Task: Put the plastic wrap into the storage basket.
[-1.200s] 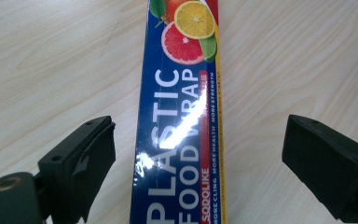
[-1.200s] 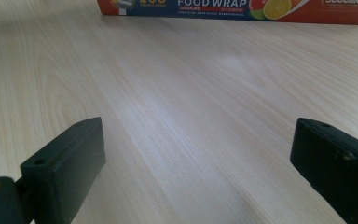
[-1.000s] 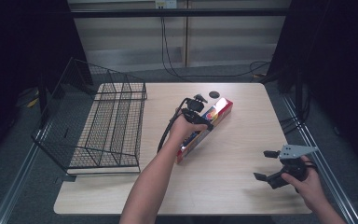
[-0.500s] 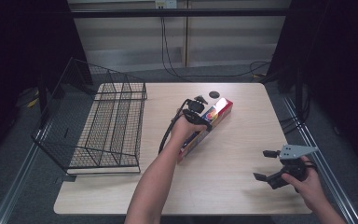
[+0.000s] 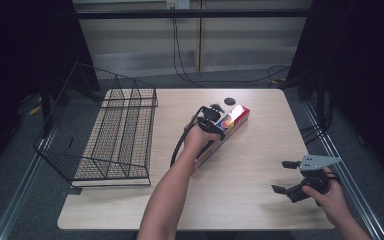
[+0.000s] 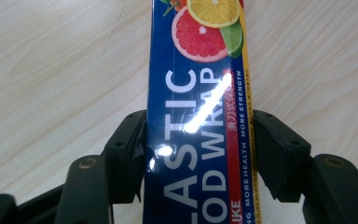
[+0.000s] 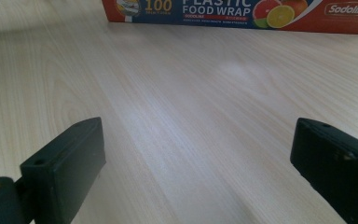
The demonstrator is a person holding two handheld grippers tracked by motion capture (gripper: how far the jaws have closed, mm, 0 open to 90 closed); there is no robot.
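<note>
Left gripper [image 6: 200, 154] jaws just closed in, now pressing both long sides of the plastic food wrap box [image 6: 198, 93].

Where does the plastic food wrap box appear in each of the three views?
High view: plastic food wrap box lies at the table's centre, under the left gripper.
Left gripper view: box runs up the middle, both pads against its sides.
Right gripper view: box along the top edge.
Shared landmark: the citrus picture.

The high view looks down across the table [image 5: 260, 200], while both gripper views face the plastic food wrap box [image 6: 200, 116] they share, left pressed close, right low and farther off.
</note>
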